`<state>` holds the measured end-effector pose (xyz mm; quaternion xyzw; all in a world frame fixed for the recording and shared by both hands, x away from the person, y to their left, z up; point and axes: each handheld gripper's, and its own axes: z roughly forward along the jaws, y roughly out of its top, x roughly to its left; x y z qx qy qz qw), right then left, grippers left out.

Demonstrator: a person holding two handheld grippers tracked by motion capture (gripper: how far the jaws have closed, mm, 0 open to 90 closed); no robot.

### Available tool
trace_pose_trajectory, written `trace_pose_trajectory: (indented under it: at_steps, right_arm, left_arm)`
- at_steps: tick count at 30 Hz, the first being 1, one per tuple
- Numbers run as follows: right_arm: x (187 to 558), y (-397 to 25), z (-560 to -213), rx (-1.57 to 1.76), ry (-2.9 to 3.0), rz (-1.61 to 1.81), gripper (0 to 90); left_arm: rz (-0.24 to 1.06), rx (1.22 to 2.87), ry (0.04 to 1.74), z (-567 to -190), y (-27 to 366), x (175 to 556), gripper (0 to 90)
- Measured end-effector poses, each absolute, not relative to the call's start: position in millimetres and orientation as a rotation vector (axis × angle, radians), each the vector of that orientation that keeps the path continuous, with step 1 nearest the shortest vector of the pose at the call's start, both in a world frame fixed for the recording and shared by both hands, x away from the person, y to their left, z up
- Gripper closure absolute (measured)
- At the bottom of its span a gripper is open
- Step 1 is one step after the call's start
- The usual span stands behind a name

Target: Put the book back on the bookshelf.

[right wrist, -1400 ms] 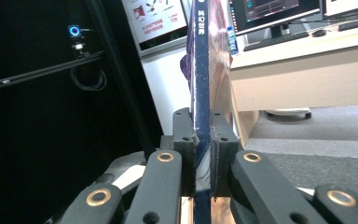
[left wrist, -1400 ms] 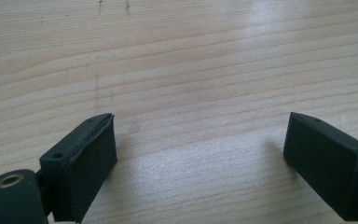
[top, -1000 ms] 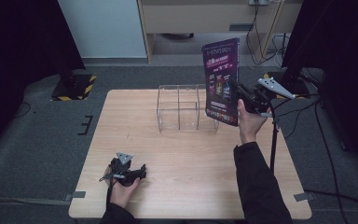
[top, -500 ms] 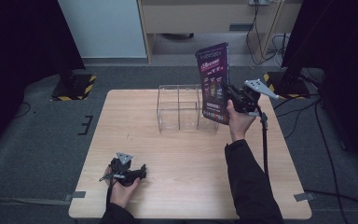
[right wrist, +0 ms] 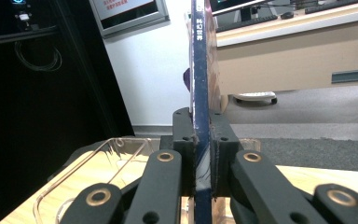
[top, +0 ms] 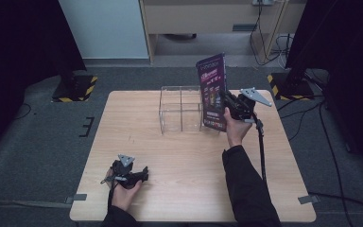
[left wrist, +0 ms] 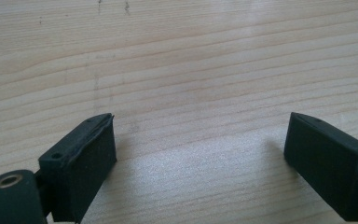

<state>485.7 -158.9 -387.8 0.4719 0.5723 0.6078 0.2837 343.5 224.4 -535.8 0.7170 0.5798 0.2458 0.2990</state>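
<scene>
Above table [top: 189, 156], right claw [right wrist: 200, 140] clamps magazine [right wrist: 199, 70] (upright).

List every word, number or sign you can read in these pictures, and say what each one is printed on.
Nothing can be read with certainty.
Purple book cover: white headings, too blurred to read.
Book spine: small pale characters, too small to read.
Framed board on the wall: red lettering, cut off and blurred.

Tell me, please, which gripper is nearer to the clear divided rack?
Right. The right gripper holds the magazine upright just beside the clear rack, while the left gripper rests on the table's near edge, well away.
</scene>
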Motion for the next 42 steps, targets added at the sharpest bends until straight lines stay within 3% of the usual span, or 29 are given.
trace_pose_trajectory:
  at_steps: [42]
  right_arm:
    - [449, -171, -432, 1.207, 1.496, 1.579, 82.9]
  left_arm:
    - [0.653, 1.904, 1.540, -536, 224, 343, 8.1]
